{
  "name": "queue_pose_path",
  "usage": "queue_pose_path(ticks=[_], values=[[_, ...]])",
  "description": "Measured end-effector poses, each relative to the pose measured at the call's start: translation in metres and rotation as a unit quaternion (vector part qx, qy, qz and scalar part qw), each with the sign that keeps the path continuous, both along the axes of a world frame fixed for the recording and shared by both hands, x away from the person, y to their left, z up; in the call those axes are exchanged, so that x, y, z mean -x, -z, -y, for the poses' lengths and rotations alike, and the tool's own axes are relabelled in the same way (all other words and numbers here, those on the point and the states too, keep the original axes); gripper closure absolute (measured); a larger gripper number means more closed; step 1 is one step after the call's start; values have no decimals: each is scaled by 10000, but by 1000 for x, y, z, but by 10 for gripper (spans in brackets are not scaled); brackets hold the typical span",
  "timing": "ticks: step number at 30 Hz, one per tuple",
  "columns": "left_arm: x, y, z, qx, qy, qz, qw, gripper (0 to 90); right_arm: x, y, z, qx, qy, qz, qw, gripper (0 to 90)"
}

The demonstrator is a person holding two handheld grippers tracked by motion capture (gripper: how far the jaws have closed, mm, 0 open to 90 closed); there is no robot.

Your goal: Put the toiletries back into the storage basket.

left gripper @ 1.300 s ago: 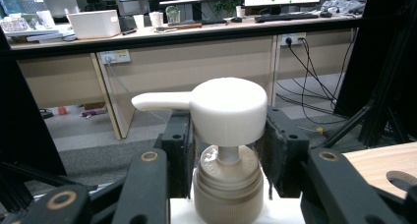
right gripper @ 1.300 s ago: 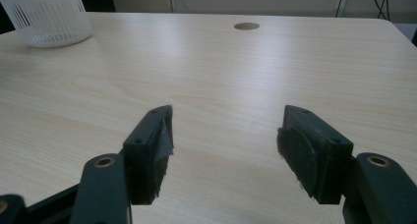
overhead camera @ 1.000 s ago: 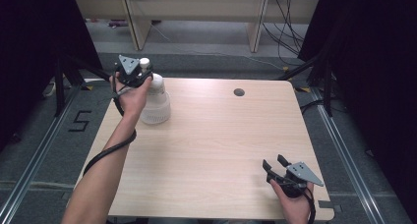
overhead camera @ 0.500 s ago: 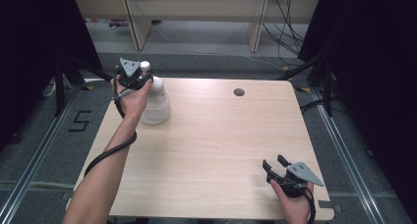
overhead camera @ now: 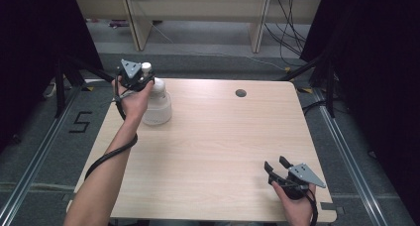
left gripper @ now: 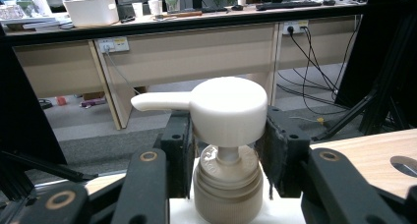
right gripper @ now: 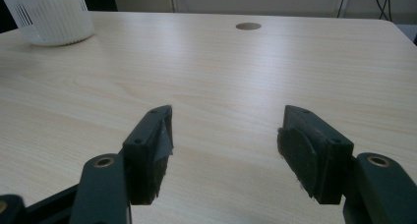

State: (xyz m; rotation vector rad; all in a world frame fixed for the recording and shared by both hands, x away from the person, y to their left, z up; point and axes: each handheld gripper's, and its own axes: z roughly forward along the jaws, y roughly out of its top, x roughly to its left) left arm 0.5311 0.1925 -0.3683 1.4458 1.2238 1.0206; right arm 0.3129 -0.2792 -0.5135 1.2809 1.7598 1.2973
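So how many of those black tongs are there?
2. The left black tongs are at the white plastic pump bottle, far left; the right black tongs hover open, near right.

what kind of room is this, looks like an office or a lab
Probably an office or lab set up for recording. A bare wooden table stands between dark curtains, with long desks behind it carrying a keyboard and a white bin, plus wall sockets and trailing cables.

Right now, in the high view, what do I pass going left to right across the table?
Left hand-held gripper at the pump of the white bottle → round hole in the table → right hand-held gripper, jaws open, near the table's front right corner.
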Motion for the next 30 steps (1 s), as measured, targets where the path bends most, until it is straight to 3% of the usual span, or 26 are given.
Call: queue_pose_path(ticks=[4,5,10,23,30], values=[[0,0,0,-3,28,-3,10000,586,-1,0,1,110,-27,-1,9999,375],[0,0,-1,30,34,-1,10000,585,0,0,0,-45,-55,-45,10000,375],[1,1,-2,28,81,-6,10000,579,0,0,-1,-50,-57,-36,10000,374],[5,1,0,173,62,7,9998,433,0,0,-1,-51,-44,-55,10000,373],[8,2,1,214,134,-16,9997,398,0,0,-1,-61,-50,-57,10000,372]])
